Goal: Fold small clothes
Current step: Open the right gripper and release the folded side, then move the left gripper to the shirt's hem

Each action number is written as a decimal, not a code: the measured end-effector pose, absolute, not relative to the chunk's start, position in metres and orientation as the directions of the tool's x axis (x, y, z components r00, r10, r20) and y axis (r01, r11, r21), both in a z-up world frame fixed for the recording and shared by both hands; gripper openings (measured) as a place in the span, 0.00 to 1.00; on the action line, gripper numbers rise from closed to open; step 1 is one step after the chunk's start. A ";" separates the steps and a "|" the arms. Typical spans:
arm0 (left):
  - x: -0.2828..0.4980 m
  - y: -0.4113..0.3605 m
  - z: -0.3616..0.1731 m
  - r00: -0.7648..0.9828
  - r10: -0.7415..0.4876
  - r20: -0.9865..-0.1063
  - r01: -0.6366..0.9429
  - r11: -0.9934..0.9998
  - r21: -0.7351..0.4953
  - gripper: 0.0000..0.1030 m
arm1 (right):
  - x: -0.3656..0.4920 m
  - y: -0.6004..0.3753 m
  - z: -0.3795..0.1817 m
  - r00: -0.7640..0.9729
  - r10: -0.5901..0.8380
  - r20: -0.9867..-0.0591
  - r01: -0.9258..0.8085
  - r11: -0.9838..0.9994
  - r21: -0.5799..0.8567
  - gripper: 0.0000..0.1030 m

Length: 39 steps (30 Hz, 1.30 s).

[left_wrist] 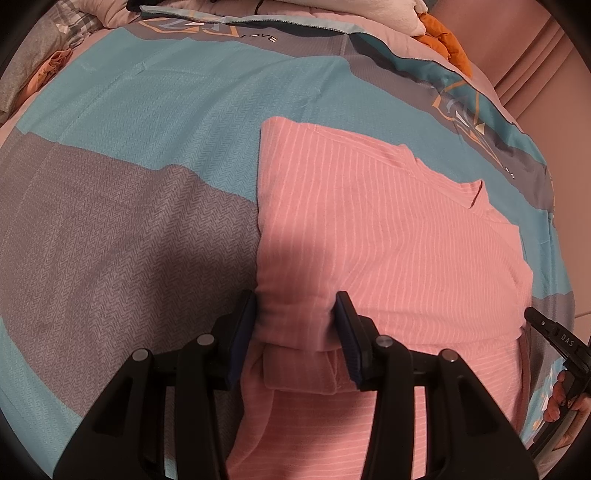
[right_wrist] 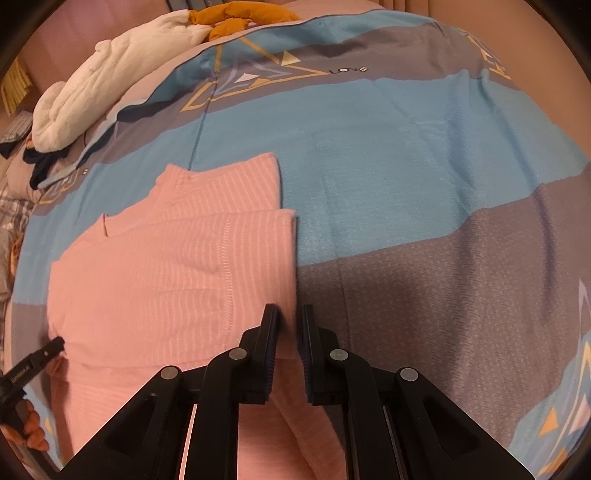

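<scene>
A pink striped garment [left_wrist: 369, 236] lies partly folded on a bed, on a quilt [left_wrist: 140, 122] of teal and grey blocks. In the left wrist view the garment fills the right half of the scene, its left edge a straight fold running from near to far.

The left claw [left_wrist: 295, 332] stands at the garment's near left edge with its jaws apart. A rolled bunch of pink cloth sits between the pads [left_wrist: 345, 325], which touch it on both sides, so the claw looks to be grasping that bunch, though how firmly cannot be told.

The right claw [right_wrist: 290, 332] is at the garment's [right_wrist: 166, 280] near right edge. Its jaws stand narrowly apart with the cloth's edge between them; whether they pinch it cannot be told.

Each claw's tip shows at the side edge of the other's view, with fingers of the hand holding it.

Far across the bed lie a white fluffy blanket [right_wrist: 110, 74] and an orange cloth [right_wrist: 236, 14], touching each other, well apart from the garment.
</scene>
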State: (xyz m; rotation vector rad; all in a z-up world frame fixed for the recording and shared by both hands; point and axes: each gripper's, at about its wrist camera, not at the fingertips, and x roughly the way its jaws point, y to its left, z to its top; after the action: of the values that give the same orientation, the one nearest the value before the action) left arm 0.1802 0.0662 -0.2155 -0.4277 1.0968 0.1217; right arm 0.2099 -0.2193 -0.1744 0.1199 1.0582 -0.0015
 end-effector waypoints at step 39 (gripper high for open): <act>0.109 0.043 -0.126 0.617 -0.088 -0.782 -0.214 0.937 -0.274 0.87 | 0.137 -0.233 -0.091 0.712 0.137 -0.688 -0.048 0.988 0.147 0.59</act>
State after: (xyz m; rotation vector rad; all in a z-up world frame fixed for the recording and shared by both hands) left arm 0.1094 0.0430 -0.1265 -0.3607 0.9086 0.0744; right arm 0.1367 -0.2329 -0.0907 0.1215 0.7717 0.1033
